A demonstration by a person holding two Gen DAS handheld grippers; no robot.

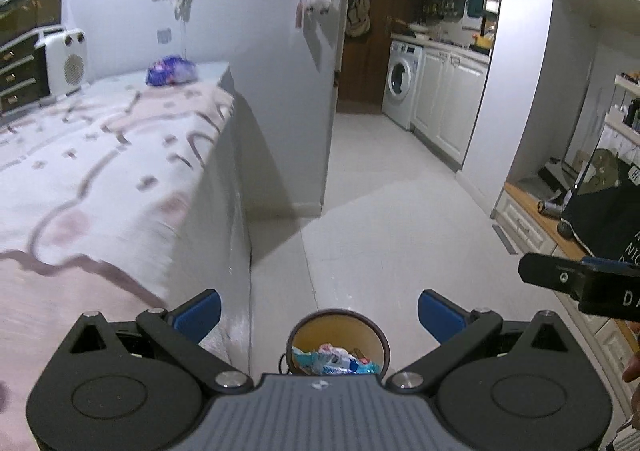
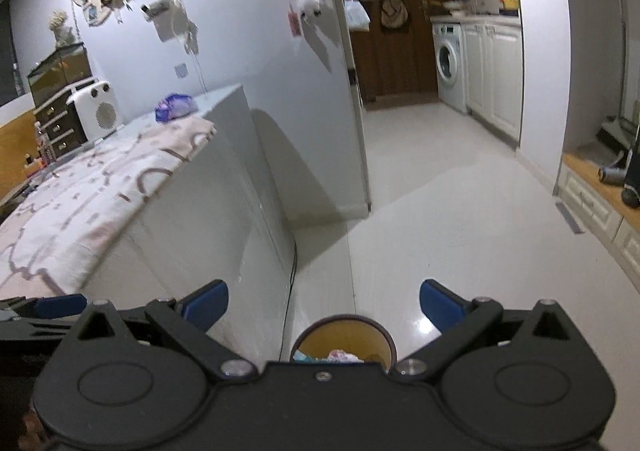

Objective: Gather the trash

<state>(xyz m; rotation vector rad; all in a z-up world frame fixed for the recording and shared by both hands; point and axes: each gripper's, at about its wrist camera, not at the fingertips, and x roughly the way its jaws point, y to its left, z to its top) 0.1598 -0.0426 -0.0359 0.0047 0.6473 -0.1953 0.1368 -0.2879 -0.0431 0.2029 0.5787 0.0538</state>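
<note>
Left gripper spread wide, blue pads far apart, nothing between them. Right gripper likewise spread wide and empty, blue pads well apart; seen also from the left wrist camera as a dark finger at the right edge. Directly below and just ahead of both grippers, one round trash bin, standing upright on the pale floor, open mouth facing up toward the cameras, long axis vertical. Inside the bin, a heap of crumpled wrappers, blue, white and pink, too tangled to count. Just left of the bin, the side of one white bed, covered with one patterned blanket. Farther ahead and to the left, at the bed's far end, one purple crumpled bag, lying flat, long axis roughly crosswise to the gripper fingers. Beyond it to the left, one white heater. Far ahead to the right, one front-loading washing machine beside white cabinets.
</note>
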